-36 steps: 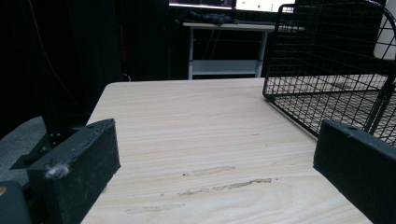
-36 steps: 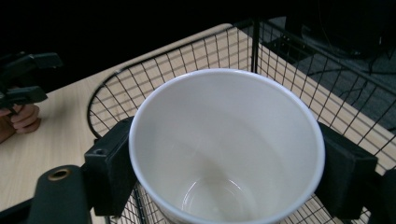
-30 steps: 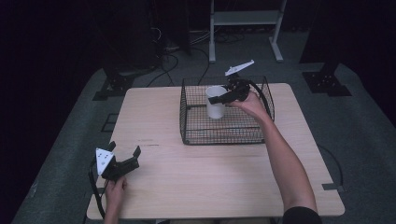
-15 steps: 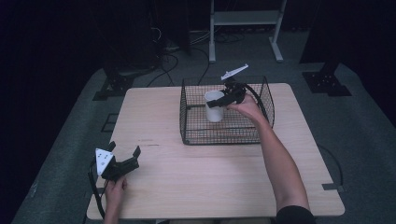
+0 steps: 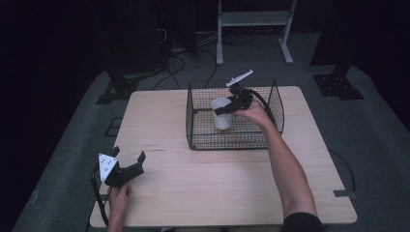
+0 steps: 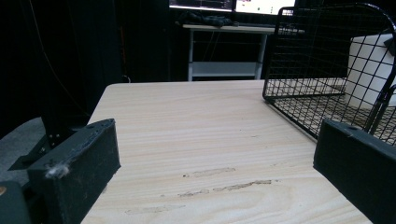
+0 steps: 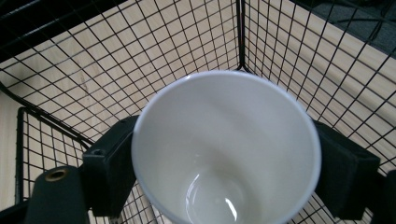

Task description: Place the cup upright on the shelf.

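Note:
A white cup (image 5: 221, 121) is upright inside the black wire basket (image 5: 232, 147) at the table's far middle. My right gripper (image 5: 220, 108) reaches in from the right and is shut on the cup near its rim. In the right gripper view the empty cup (image 7: 243, 116) sits between both black fingers (image 7: 109, 163), with the basket mesh (image 7: 187, 42) beneath and around it. I cannot tell whether the cup touches the basket floor. My left gripper (image 5: 128, 154) rests open at the table's near left corner, its jaws wide apart with nothing between them (image 6: 217, 140).
The wooden table (image 5: 193, 183) has bare room between the basket and my left gripper. From the left gripper view the basket (image 6: 308, 70) stands ahead to the right with the cup (image 6: 373, 70) behind its wire. A white metal stand (image 5: 251, 19) is on the floor beyond.
My right gripper has carried the cup downward and slightly left, deeper into the basket. The left gripper has not moved.

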### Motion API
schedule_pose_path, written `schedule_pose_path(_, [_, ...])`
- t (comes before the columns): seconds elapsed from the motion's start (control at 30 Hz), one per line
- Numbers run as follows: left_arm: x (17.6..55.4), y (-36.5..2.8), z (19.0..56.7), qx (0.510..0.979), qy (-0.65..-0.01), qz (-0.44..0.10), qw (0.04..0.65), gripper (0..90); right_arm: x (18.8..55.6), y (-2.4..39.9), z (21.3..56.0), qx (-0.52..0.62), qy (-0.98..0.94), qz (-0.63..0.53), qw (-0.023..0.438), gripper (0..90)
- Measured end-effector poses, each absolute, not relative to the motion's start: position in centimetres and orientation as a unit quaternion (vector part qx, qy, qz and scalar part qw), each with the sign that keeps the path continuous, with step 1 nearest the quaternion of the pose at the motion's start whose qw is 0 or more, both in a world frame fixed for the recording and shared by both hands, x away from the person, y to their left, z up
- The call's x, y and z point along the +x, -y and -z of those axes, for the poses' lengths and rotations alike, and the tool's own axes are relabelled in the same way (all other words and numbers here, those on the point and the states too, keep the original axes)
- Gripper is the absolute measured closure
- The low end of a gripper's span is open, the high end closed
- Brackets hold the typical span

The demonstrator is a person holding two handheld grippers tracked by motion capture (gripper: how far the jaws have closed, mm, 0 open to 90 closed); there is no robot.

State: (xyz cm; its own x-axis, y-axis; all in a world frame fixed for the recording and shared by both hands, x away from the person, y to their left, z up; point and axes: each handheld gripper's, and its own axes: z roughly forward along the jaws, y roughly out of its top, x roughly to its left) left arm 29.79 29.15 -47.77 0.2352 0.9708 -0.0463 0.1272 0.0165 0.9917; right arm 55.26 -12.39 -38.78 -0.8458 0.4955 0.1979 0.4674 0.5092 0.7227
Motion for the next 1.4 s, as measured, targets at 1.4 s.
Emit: schedule_pose_path(1.4, [29.8,-29.1,47.8,0.579,-0.473,-0.398,0.532,0.0,54.7,11.3,39.0,0.272,-0.874,-0.402,0.024,16.5])
